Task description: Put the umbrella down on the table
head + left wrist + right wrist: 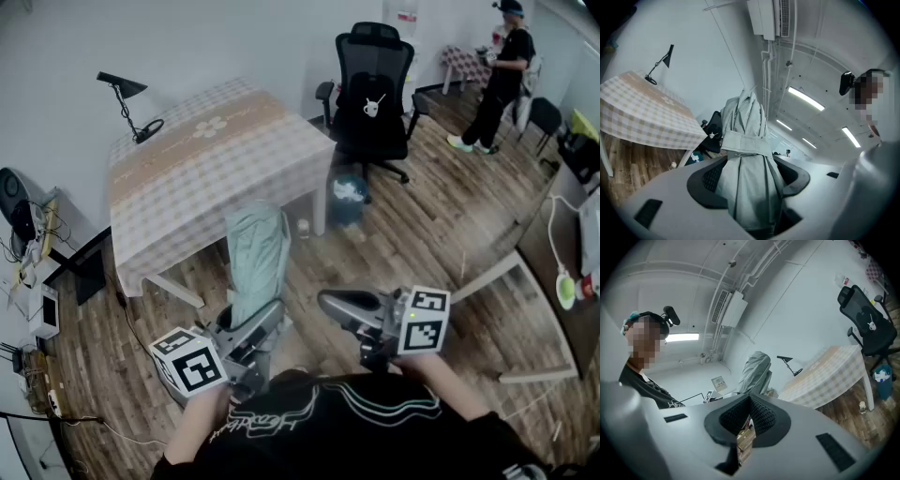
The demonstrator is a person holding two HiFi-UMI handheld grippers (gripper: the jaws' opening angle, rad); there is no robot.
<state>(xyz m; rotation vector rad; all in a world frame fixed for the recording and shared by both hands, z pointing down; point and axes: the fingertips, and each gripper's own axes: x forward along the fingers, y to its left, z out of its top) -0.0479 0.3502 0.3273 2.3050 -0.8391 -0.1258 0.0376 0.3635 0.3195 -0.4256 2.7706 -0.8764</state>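
A folded pale grey-green umbrella, bound by a strap, stands nearly upright in front of me over the wooden floor. My left gripper is shut on its lower part. In the left gripper view the umbrella fills the gap between both black pads. The table, under a checked cloth, stands just beyond the umbrella. To the right, my right gripper has its jaws together and holds nothing. In the right gripper view its fingertips meet, with the umbrella behind them.
A black desk lamp stands at the table's far left corner. A black office chair and a small bin are right of the table. A person stands far back right. Cables and devices line the left wall.
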